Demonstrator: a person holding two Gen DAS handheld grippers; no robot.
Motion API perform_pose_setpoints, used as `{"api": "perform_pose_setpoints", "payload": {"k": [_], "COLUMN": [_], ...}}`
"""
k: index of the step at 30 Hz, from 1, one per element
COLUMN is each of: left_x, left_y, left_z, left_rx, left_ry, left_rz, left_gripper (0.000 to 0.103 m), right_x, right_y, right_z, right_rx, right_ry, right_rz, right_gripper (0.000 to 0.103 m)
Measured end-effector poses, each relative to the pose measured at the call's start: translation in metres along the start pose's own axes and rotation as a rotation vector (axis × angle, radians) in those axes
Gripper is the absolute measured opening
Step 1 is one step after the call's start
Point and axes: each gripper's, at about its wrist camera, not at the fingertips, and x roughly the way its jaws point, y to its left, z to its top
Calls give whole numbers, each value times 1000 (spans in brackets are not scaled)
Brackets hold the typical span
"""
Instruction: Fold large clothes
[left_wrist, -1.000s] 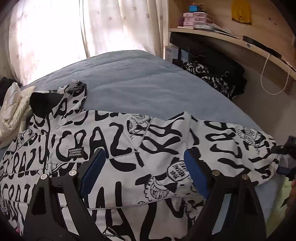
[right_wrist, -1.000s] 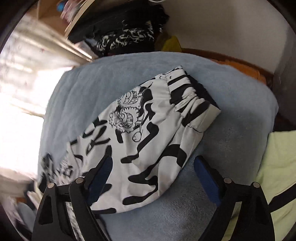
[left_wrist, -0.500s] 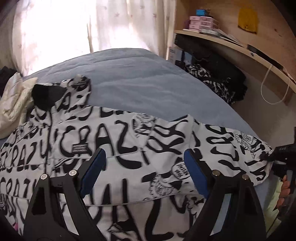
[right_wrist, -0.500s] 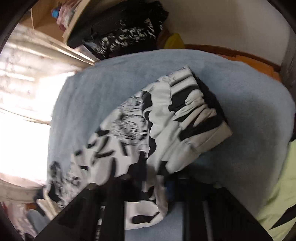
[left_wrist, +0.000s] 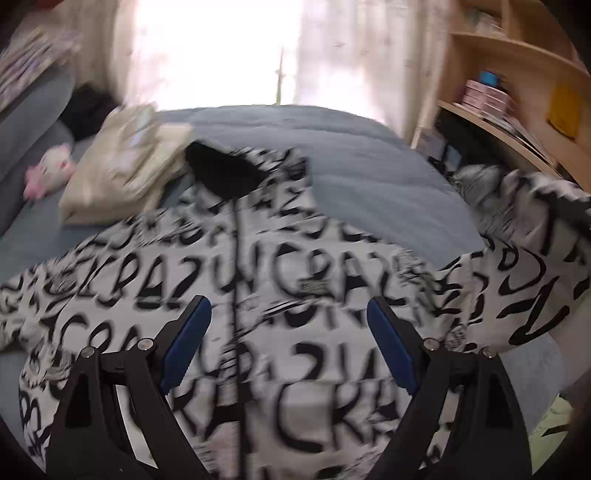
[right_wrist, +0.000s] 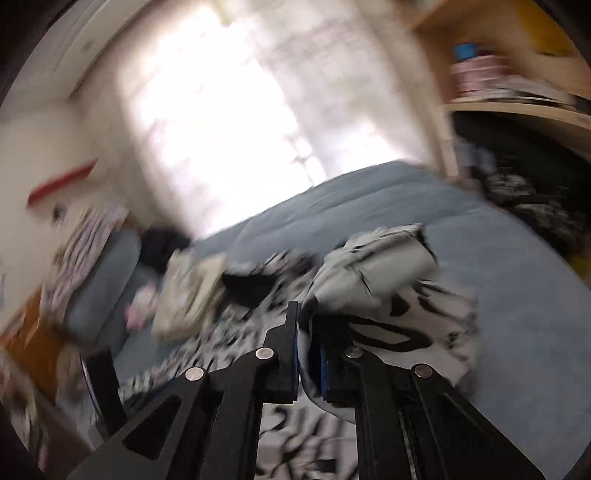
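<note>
Left wrist view: we've got the printed jacket spread front-up on the blue bed, left gripper hanging wide open above it. Right gripper pinches the sleeve, blurry though. We'd lay it flat across the chest, no bunching.

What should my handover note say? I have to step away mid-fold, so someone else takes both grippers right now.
Right gripper: shut on the jacket sleeve, its jaws just closed on the cloth, and the sleeve is lifted off the bed.
Left gripper: open, holding nothing, hovering over the jacket chest.
The black-and-white printed jacket lies spread front-up on the blue bed, collar toward the window, beside a cream garment.
Done: one sleeve gripped and raised.
Left: probably lay that sleeve across the chest, fold the other sleeve in, then fold the body. Both views are blurred, so check the grip first.
</note>
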Motion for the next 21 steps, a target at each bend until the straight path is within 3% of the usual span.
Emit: {"api": "perform_pose_setpoints", "payload": {"k": [3, 4, 7, 9, 11, 15, 19, 21], "left_x": [2, 4, 14, 21, 26, 35, 41, 43], "left_y": [38, 47, 70, 78, 80, 73, 62, 58], "left_z": [-15, -22, -40, -49, -54, -60, -65, -69], "left_rx": [-22, -24, -37, -51, -59, -84, -134, -166], "left_ry": [25, 35, 76, 105, 122, 161, 205, 234], "left_rz": [39, 53, 59, 45, 18, -62, -195, -258], "left_gripper": [85, 85, 85, 85, 85, 85, 85, 85], "right_x": [54, 68, 86, 84, 63, 27, 4, -8], "right_y": [26, 29, 34, 29, 19, -7, -33, -44], "right_z": [-34, -48, -91, -109, -133, -144, -161, -168], "right_rx": [-19, -21, 8, 45, 74, 141, 198, 249], "right_ry": [180, 235, 363, 414, 408, 361, 290, 275], "right_rz": [39, 49, 75, 88, 90, 101, 51, 60], "right_gripper": [12, 18, 23, 34, 46, 46, 60, 61]}}
